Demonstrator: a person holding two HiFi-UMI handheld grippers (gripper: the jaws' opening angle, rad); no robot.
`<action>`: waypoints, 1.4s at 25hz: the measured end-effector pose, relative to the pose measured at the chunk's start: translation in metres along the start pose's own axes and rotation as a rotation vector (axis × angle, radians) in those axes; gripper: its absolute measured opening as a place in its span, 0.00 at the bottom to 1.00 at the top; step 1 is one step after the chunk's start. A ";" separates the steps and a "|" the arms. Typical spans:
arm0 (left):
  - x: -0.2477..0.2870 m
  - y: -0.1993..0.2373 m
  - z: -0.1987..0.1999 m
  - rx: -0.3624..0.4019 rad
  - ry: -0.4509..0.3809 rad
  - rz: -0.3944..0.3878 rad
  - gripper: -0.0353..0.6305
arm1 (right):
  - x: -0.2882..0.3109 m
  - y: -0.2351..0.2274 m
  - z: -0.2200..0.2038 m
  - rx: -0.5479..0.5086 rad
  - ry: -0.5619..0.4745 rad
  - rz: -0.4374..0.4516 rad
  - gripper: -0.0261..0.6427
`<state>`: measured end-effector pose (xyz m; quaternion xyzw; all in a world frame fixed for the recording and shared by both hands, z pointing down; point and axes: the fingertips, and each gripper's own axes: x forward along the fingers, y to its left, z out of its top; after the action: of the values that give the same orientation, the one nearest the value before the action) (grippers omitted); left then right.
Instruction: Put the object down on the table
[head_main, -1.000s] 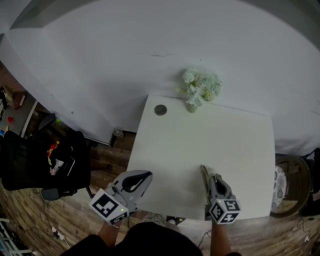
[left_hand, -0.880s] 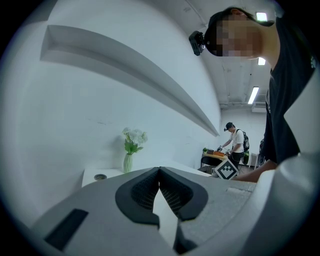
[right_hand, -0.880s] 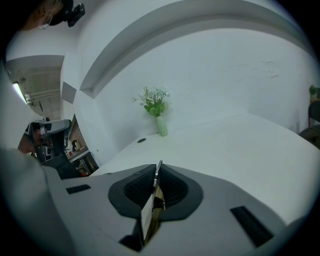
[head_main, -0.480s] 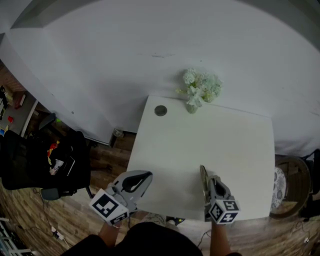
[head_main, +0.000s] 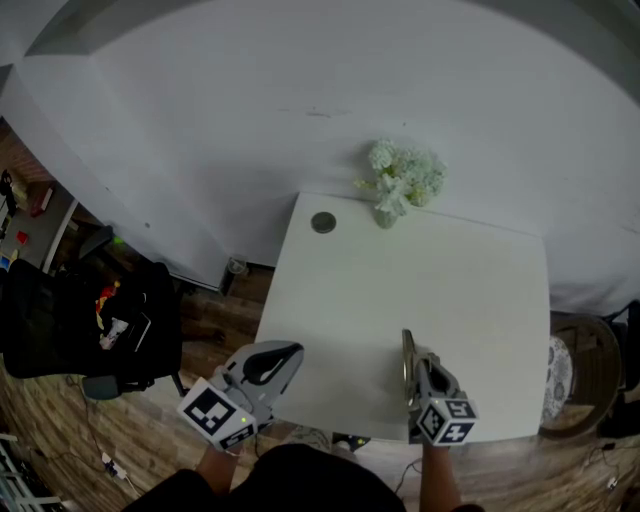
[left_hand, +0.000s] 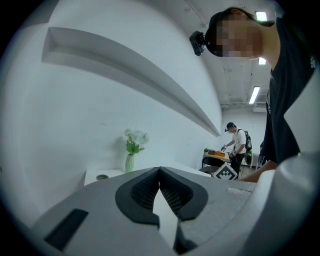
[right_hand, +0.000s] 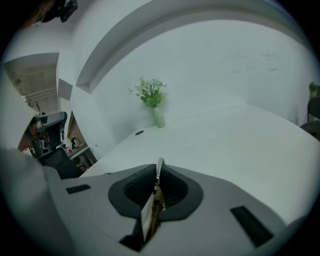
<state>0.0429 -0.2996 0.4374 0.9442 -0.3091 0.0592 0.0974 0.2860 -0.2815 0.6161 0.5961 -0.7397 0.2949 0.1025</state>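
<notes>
left gripper (left_hand: 159, 172): off the near left corner of the surface (head_main: 470, 290), not over it; it points roughly level toward the far wall.
left jaws: the tips meet, with only a narrow slit between the pads behind them; nothing is between them.
right gripper (right_hand: 158, 171): over the near edge of the surface, right of its middle, tilted down toward the top.
right jaws: nearly together, pressed on the object (head_main: 405, 350) from both sides.
object: thin and flat, metal with a gold tint, held on edge between the pads; its end sticks out past the jaw tips toward the far edge.
object's place: in the right gripper, above the near part of the surface; whether its end touches the top i cannot tell.
vase (head_main: 384, 213): upright at the far edge, a little left of its middle, with white flowers (head_main: 405, 170) and green leaves.
round thing (head_main: 323, 222): small and dark-rimmed, at the far left corner, just left of the vase and apart from it.
chair (head_main: 80, 320): black, on the wood floor left of the surface.
</notes>
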 end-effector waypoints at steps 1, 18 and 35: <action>-0.001 0.000 0.000 0.000 0.001 0.001 0.05 | 0.000 0.000 -0.001 -0.001 0.003 -0.001 0.07; 0.000 -0.001 -0.001 -0.007 0.016 0.004 0.05 | 0.006 -0.013 -0.005 0.096 0.001 0.021 0.08; 0.005 -0.005 0.003 0.010 0.008 -0.004 0.05 | 0.006 -0.023 -0.009 0.081 0.029 -0.008 0.24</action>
<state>0.0501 -0.2991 0.4347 0.9451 -0.3065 0.0642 0.0938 0.3046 -0.2839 0.6333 0.5983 -0.7232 0.3328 0.0904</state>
